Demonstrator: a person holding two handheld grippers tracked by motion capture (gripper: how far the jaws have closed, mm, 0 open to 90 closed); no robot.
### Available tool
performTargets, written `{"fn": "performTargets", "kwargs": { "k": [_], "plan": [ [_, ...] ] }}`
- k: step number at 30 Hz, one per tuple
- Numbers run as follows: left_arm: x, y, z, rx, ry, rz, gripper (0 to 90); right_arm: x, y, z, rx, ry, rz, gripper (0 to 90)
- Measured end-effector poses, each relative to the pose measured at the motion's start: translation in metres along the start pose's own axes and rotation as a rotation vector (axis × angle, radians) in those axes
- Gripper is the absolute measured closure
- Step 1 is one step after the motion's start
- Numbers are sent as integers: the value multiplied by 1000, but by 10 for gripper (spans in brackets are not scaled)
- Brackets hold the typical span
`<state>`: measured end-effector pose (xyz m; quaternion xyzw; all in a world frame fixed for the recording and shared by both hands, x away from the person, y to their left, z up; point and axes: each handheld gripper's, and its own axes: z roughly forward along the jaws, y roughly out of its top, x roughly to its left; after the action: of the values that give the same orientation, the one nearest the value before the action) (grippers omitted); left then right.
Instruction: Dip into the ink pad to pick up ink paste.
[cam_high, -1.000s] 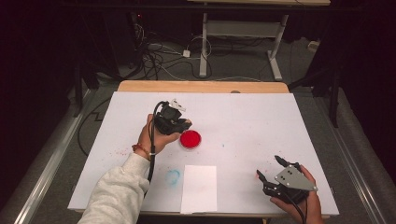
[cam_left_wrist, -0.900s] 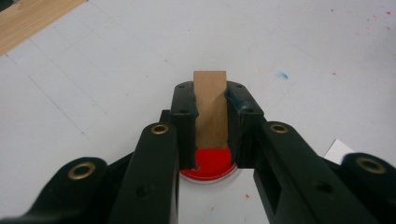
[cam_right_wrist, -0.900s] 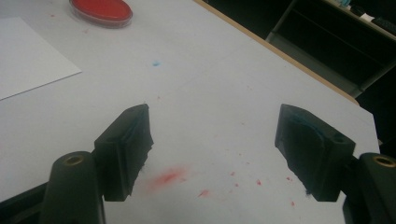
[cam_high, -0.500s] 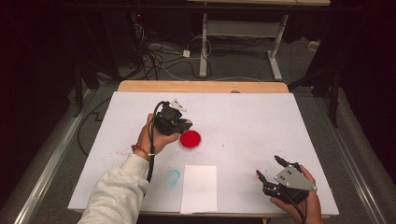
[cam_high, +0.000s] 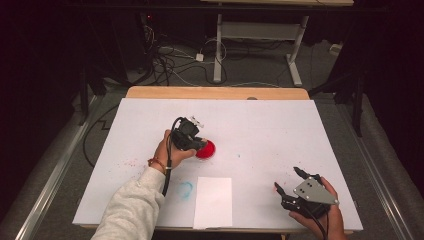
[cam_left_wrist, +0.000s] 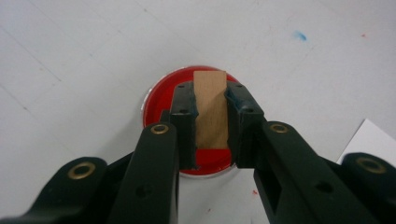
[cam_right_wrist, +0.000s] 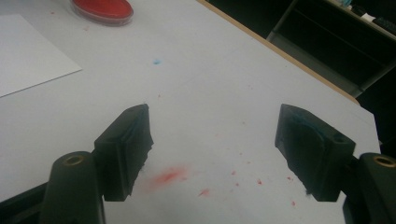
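Note:
A round red dish (cam_high: 206, 149) of red paint lies on the white table cover, left of centre. In the left gripper view my left gripper (cam_left_wrist: 211, 112) is shut on a small flat wooden block (cam_left_wrist: 211, 107), held upright just above the red dish (cam_left_wrist: 159, 105). From the high view the left gripper (cam_high: 196, 141) points down at the dish's left edge. My right gripper (cam_high: 287, 181) rests near the front right of the table, jaws wide apart and empty. In the right gripper view the right gripper (cam_right_wrist: 212, 135) looks over bare cover, with the red dish (cam_right_wrist: 102, 9) far off.
A white paper sheet (cam_high: 213, 201) lies at the table's front edge, with a blue ring smear (cam_high: 185, 189) beside it. Red paint specks (cam_right_wrist: 170, 176) mark the cover under the right gripper. A wooden table edge (cam_high: 215, 93) runs along the back; cables lie on the floor beyond.
My left gripper has sunk toward the red dish with the wooden block in it. The right gripper has stayed put.

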<state>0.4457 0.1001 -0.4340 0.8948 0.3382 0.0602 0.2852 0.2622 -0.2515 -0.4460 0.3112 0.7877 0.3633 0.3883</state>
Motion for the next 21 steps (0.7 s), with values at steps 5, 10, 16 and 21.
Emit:
{"fn": "performTargets", "kwargs": {
  "k": [5, 10, 16, 21],
  "plan": [
    [0, -1, 11, 30, -8, -1, 738, 1, 0, 0, 4, -4, -11, 272],
    [1, -2, 16, 36, -12, -4, 738, 1, 0, 0, 7, -6, -14, 271],
    [-1, -1, 17, 48, -2, -1, 739, 2, 0, 0, 10, -6, -20, 272],
    [-2, 0, 18, 56, 9, 5, 740, 2, 0, 1, 13, -4, -25, 272]
  ]
}}
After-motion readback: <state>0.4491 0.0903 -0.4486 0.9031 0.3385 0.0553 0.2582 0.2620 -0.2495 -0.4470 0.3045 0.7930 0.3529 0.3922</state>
